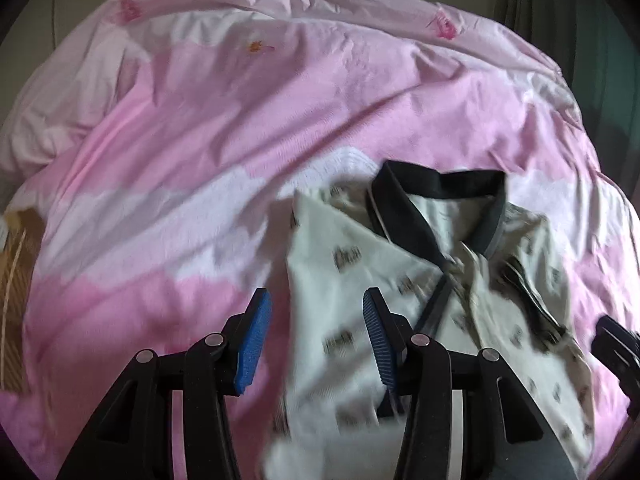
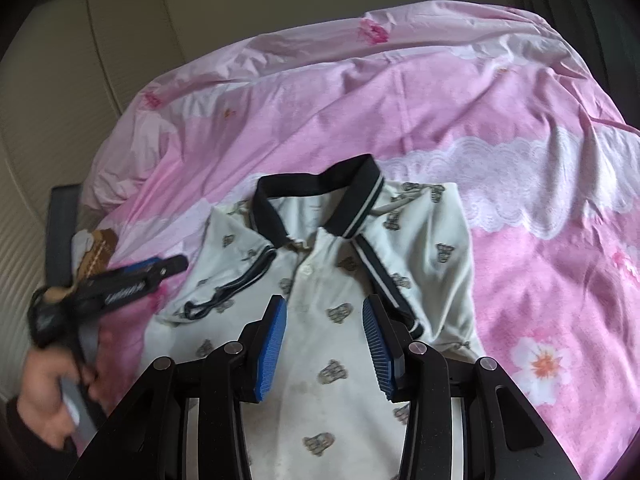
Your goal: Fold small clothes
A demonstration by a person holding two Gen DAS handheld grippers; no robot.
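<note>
Polo shirt [image 2: 340, 280] lies flat on the pink bedspread [image 2: 520, 128], black collar [image 2: 316, 200] at 12 o'clock, one sleeve folded in over the chest. Right gripper [image 2: 325, 344] hangs over the shirt front, jaws apart, nothing between them. Left gripper [image 1: 316, 344] is spread wide too, empty, over the shirt's edge; the right view shows it at 9 o'clock, in a hand [image 2: 44, 400].

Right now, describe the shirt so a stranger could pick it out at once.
Start from the pink floral bedcover that fills the view. Near its closer edge lies a small polo shirt, front up, sleeves folded inward. It is the only garment: pale cream with small dark printed emblems, and a black collar edged with white stripes.
</note>
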